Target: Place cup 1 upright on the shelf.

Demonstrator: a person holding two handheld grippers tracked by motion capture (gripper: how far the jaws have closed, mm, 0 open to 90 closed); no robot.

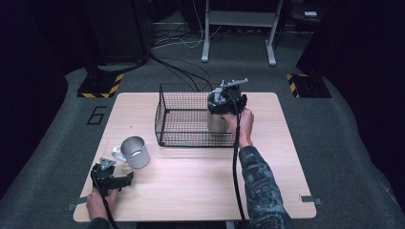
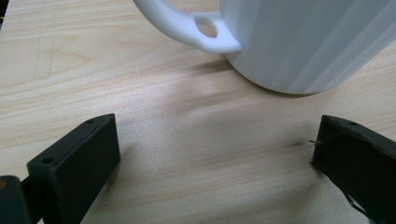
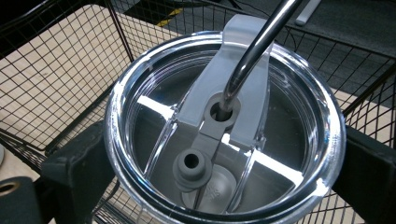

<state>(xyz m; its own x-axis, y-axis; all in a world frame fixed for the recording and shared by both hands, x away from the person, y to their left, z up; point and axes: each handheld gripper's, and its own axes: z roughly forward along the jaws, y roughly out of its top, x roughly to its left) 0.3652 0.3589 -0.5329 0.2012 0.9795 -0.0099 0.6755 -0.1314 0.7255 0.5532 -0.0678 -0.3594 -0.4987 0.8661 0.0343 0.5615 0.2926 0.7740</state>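
The left tongs (image 1: 128, 180) sit closest, at about 7 o'clock on the bench (image 1: 191, 191), held low in the person's left hand (image 1: 99, 202). Its jaws are wide open w/ nothing between them. In the left gripper view the bare wood shows in the gap, and the white mug (image 2: 308, 42) stands just past the jaws, not touching them. Its handle (image 2: 187, 28) points to 9 o'clock in that view. From the high view the mug (image 1: 134, 151) is upright, near the left tongs, at about 8 o'clock on the bench.

The right tongs (image 1: 224, 102) are farther off, at about 1 o'clock, over the black wire basket (image 1: 165, 112). The right hand (image 1: 243, 125) holds them. Its jaws are closed on a steel tumbler (image 3: 224, 135), one jaw on each side of the rim, touching it. The tumbler has a clear lid (image 3: 154, 116) and a metal straw (image 3: 254, 51) going thru a hole in the lid. The tumbler is upright inside the basket, at the basket's right end. Can't tell if its bottom rests on the basket floor.
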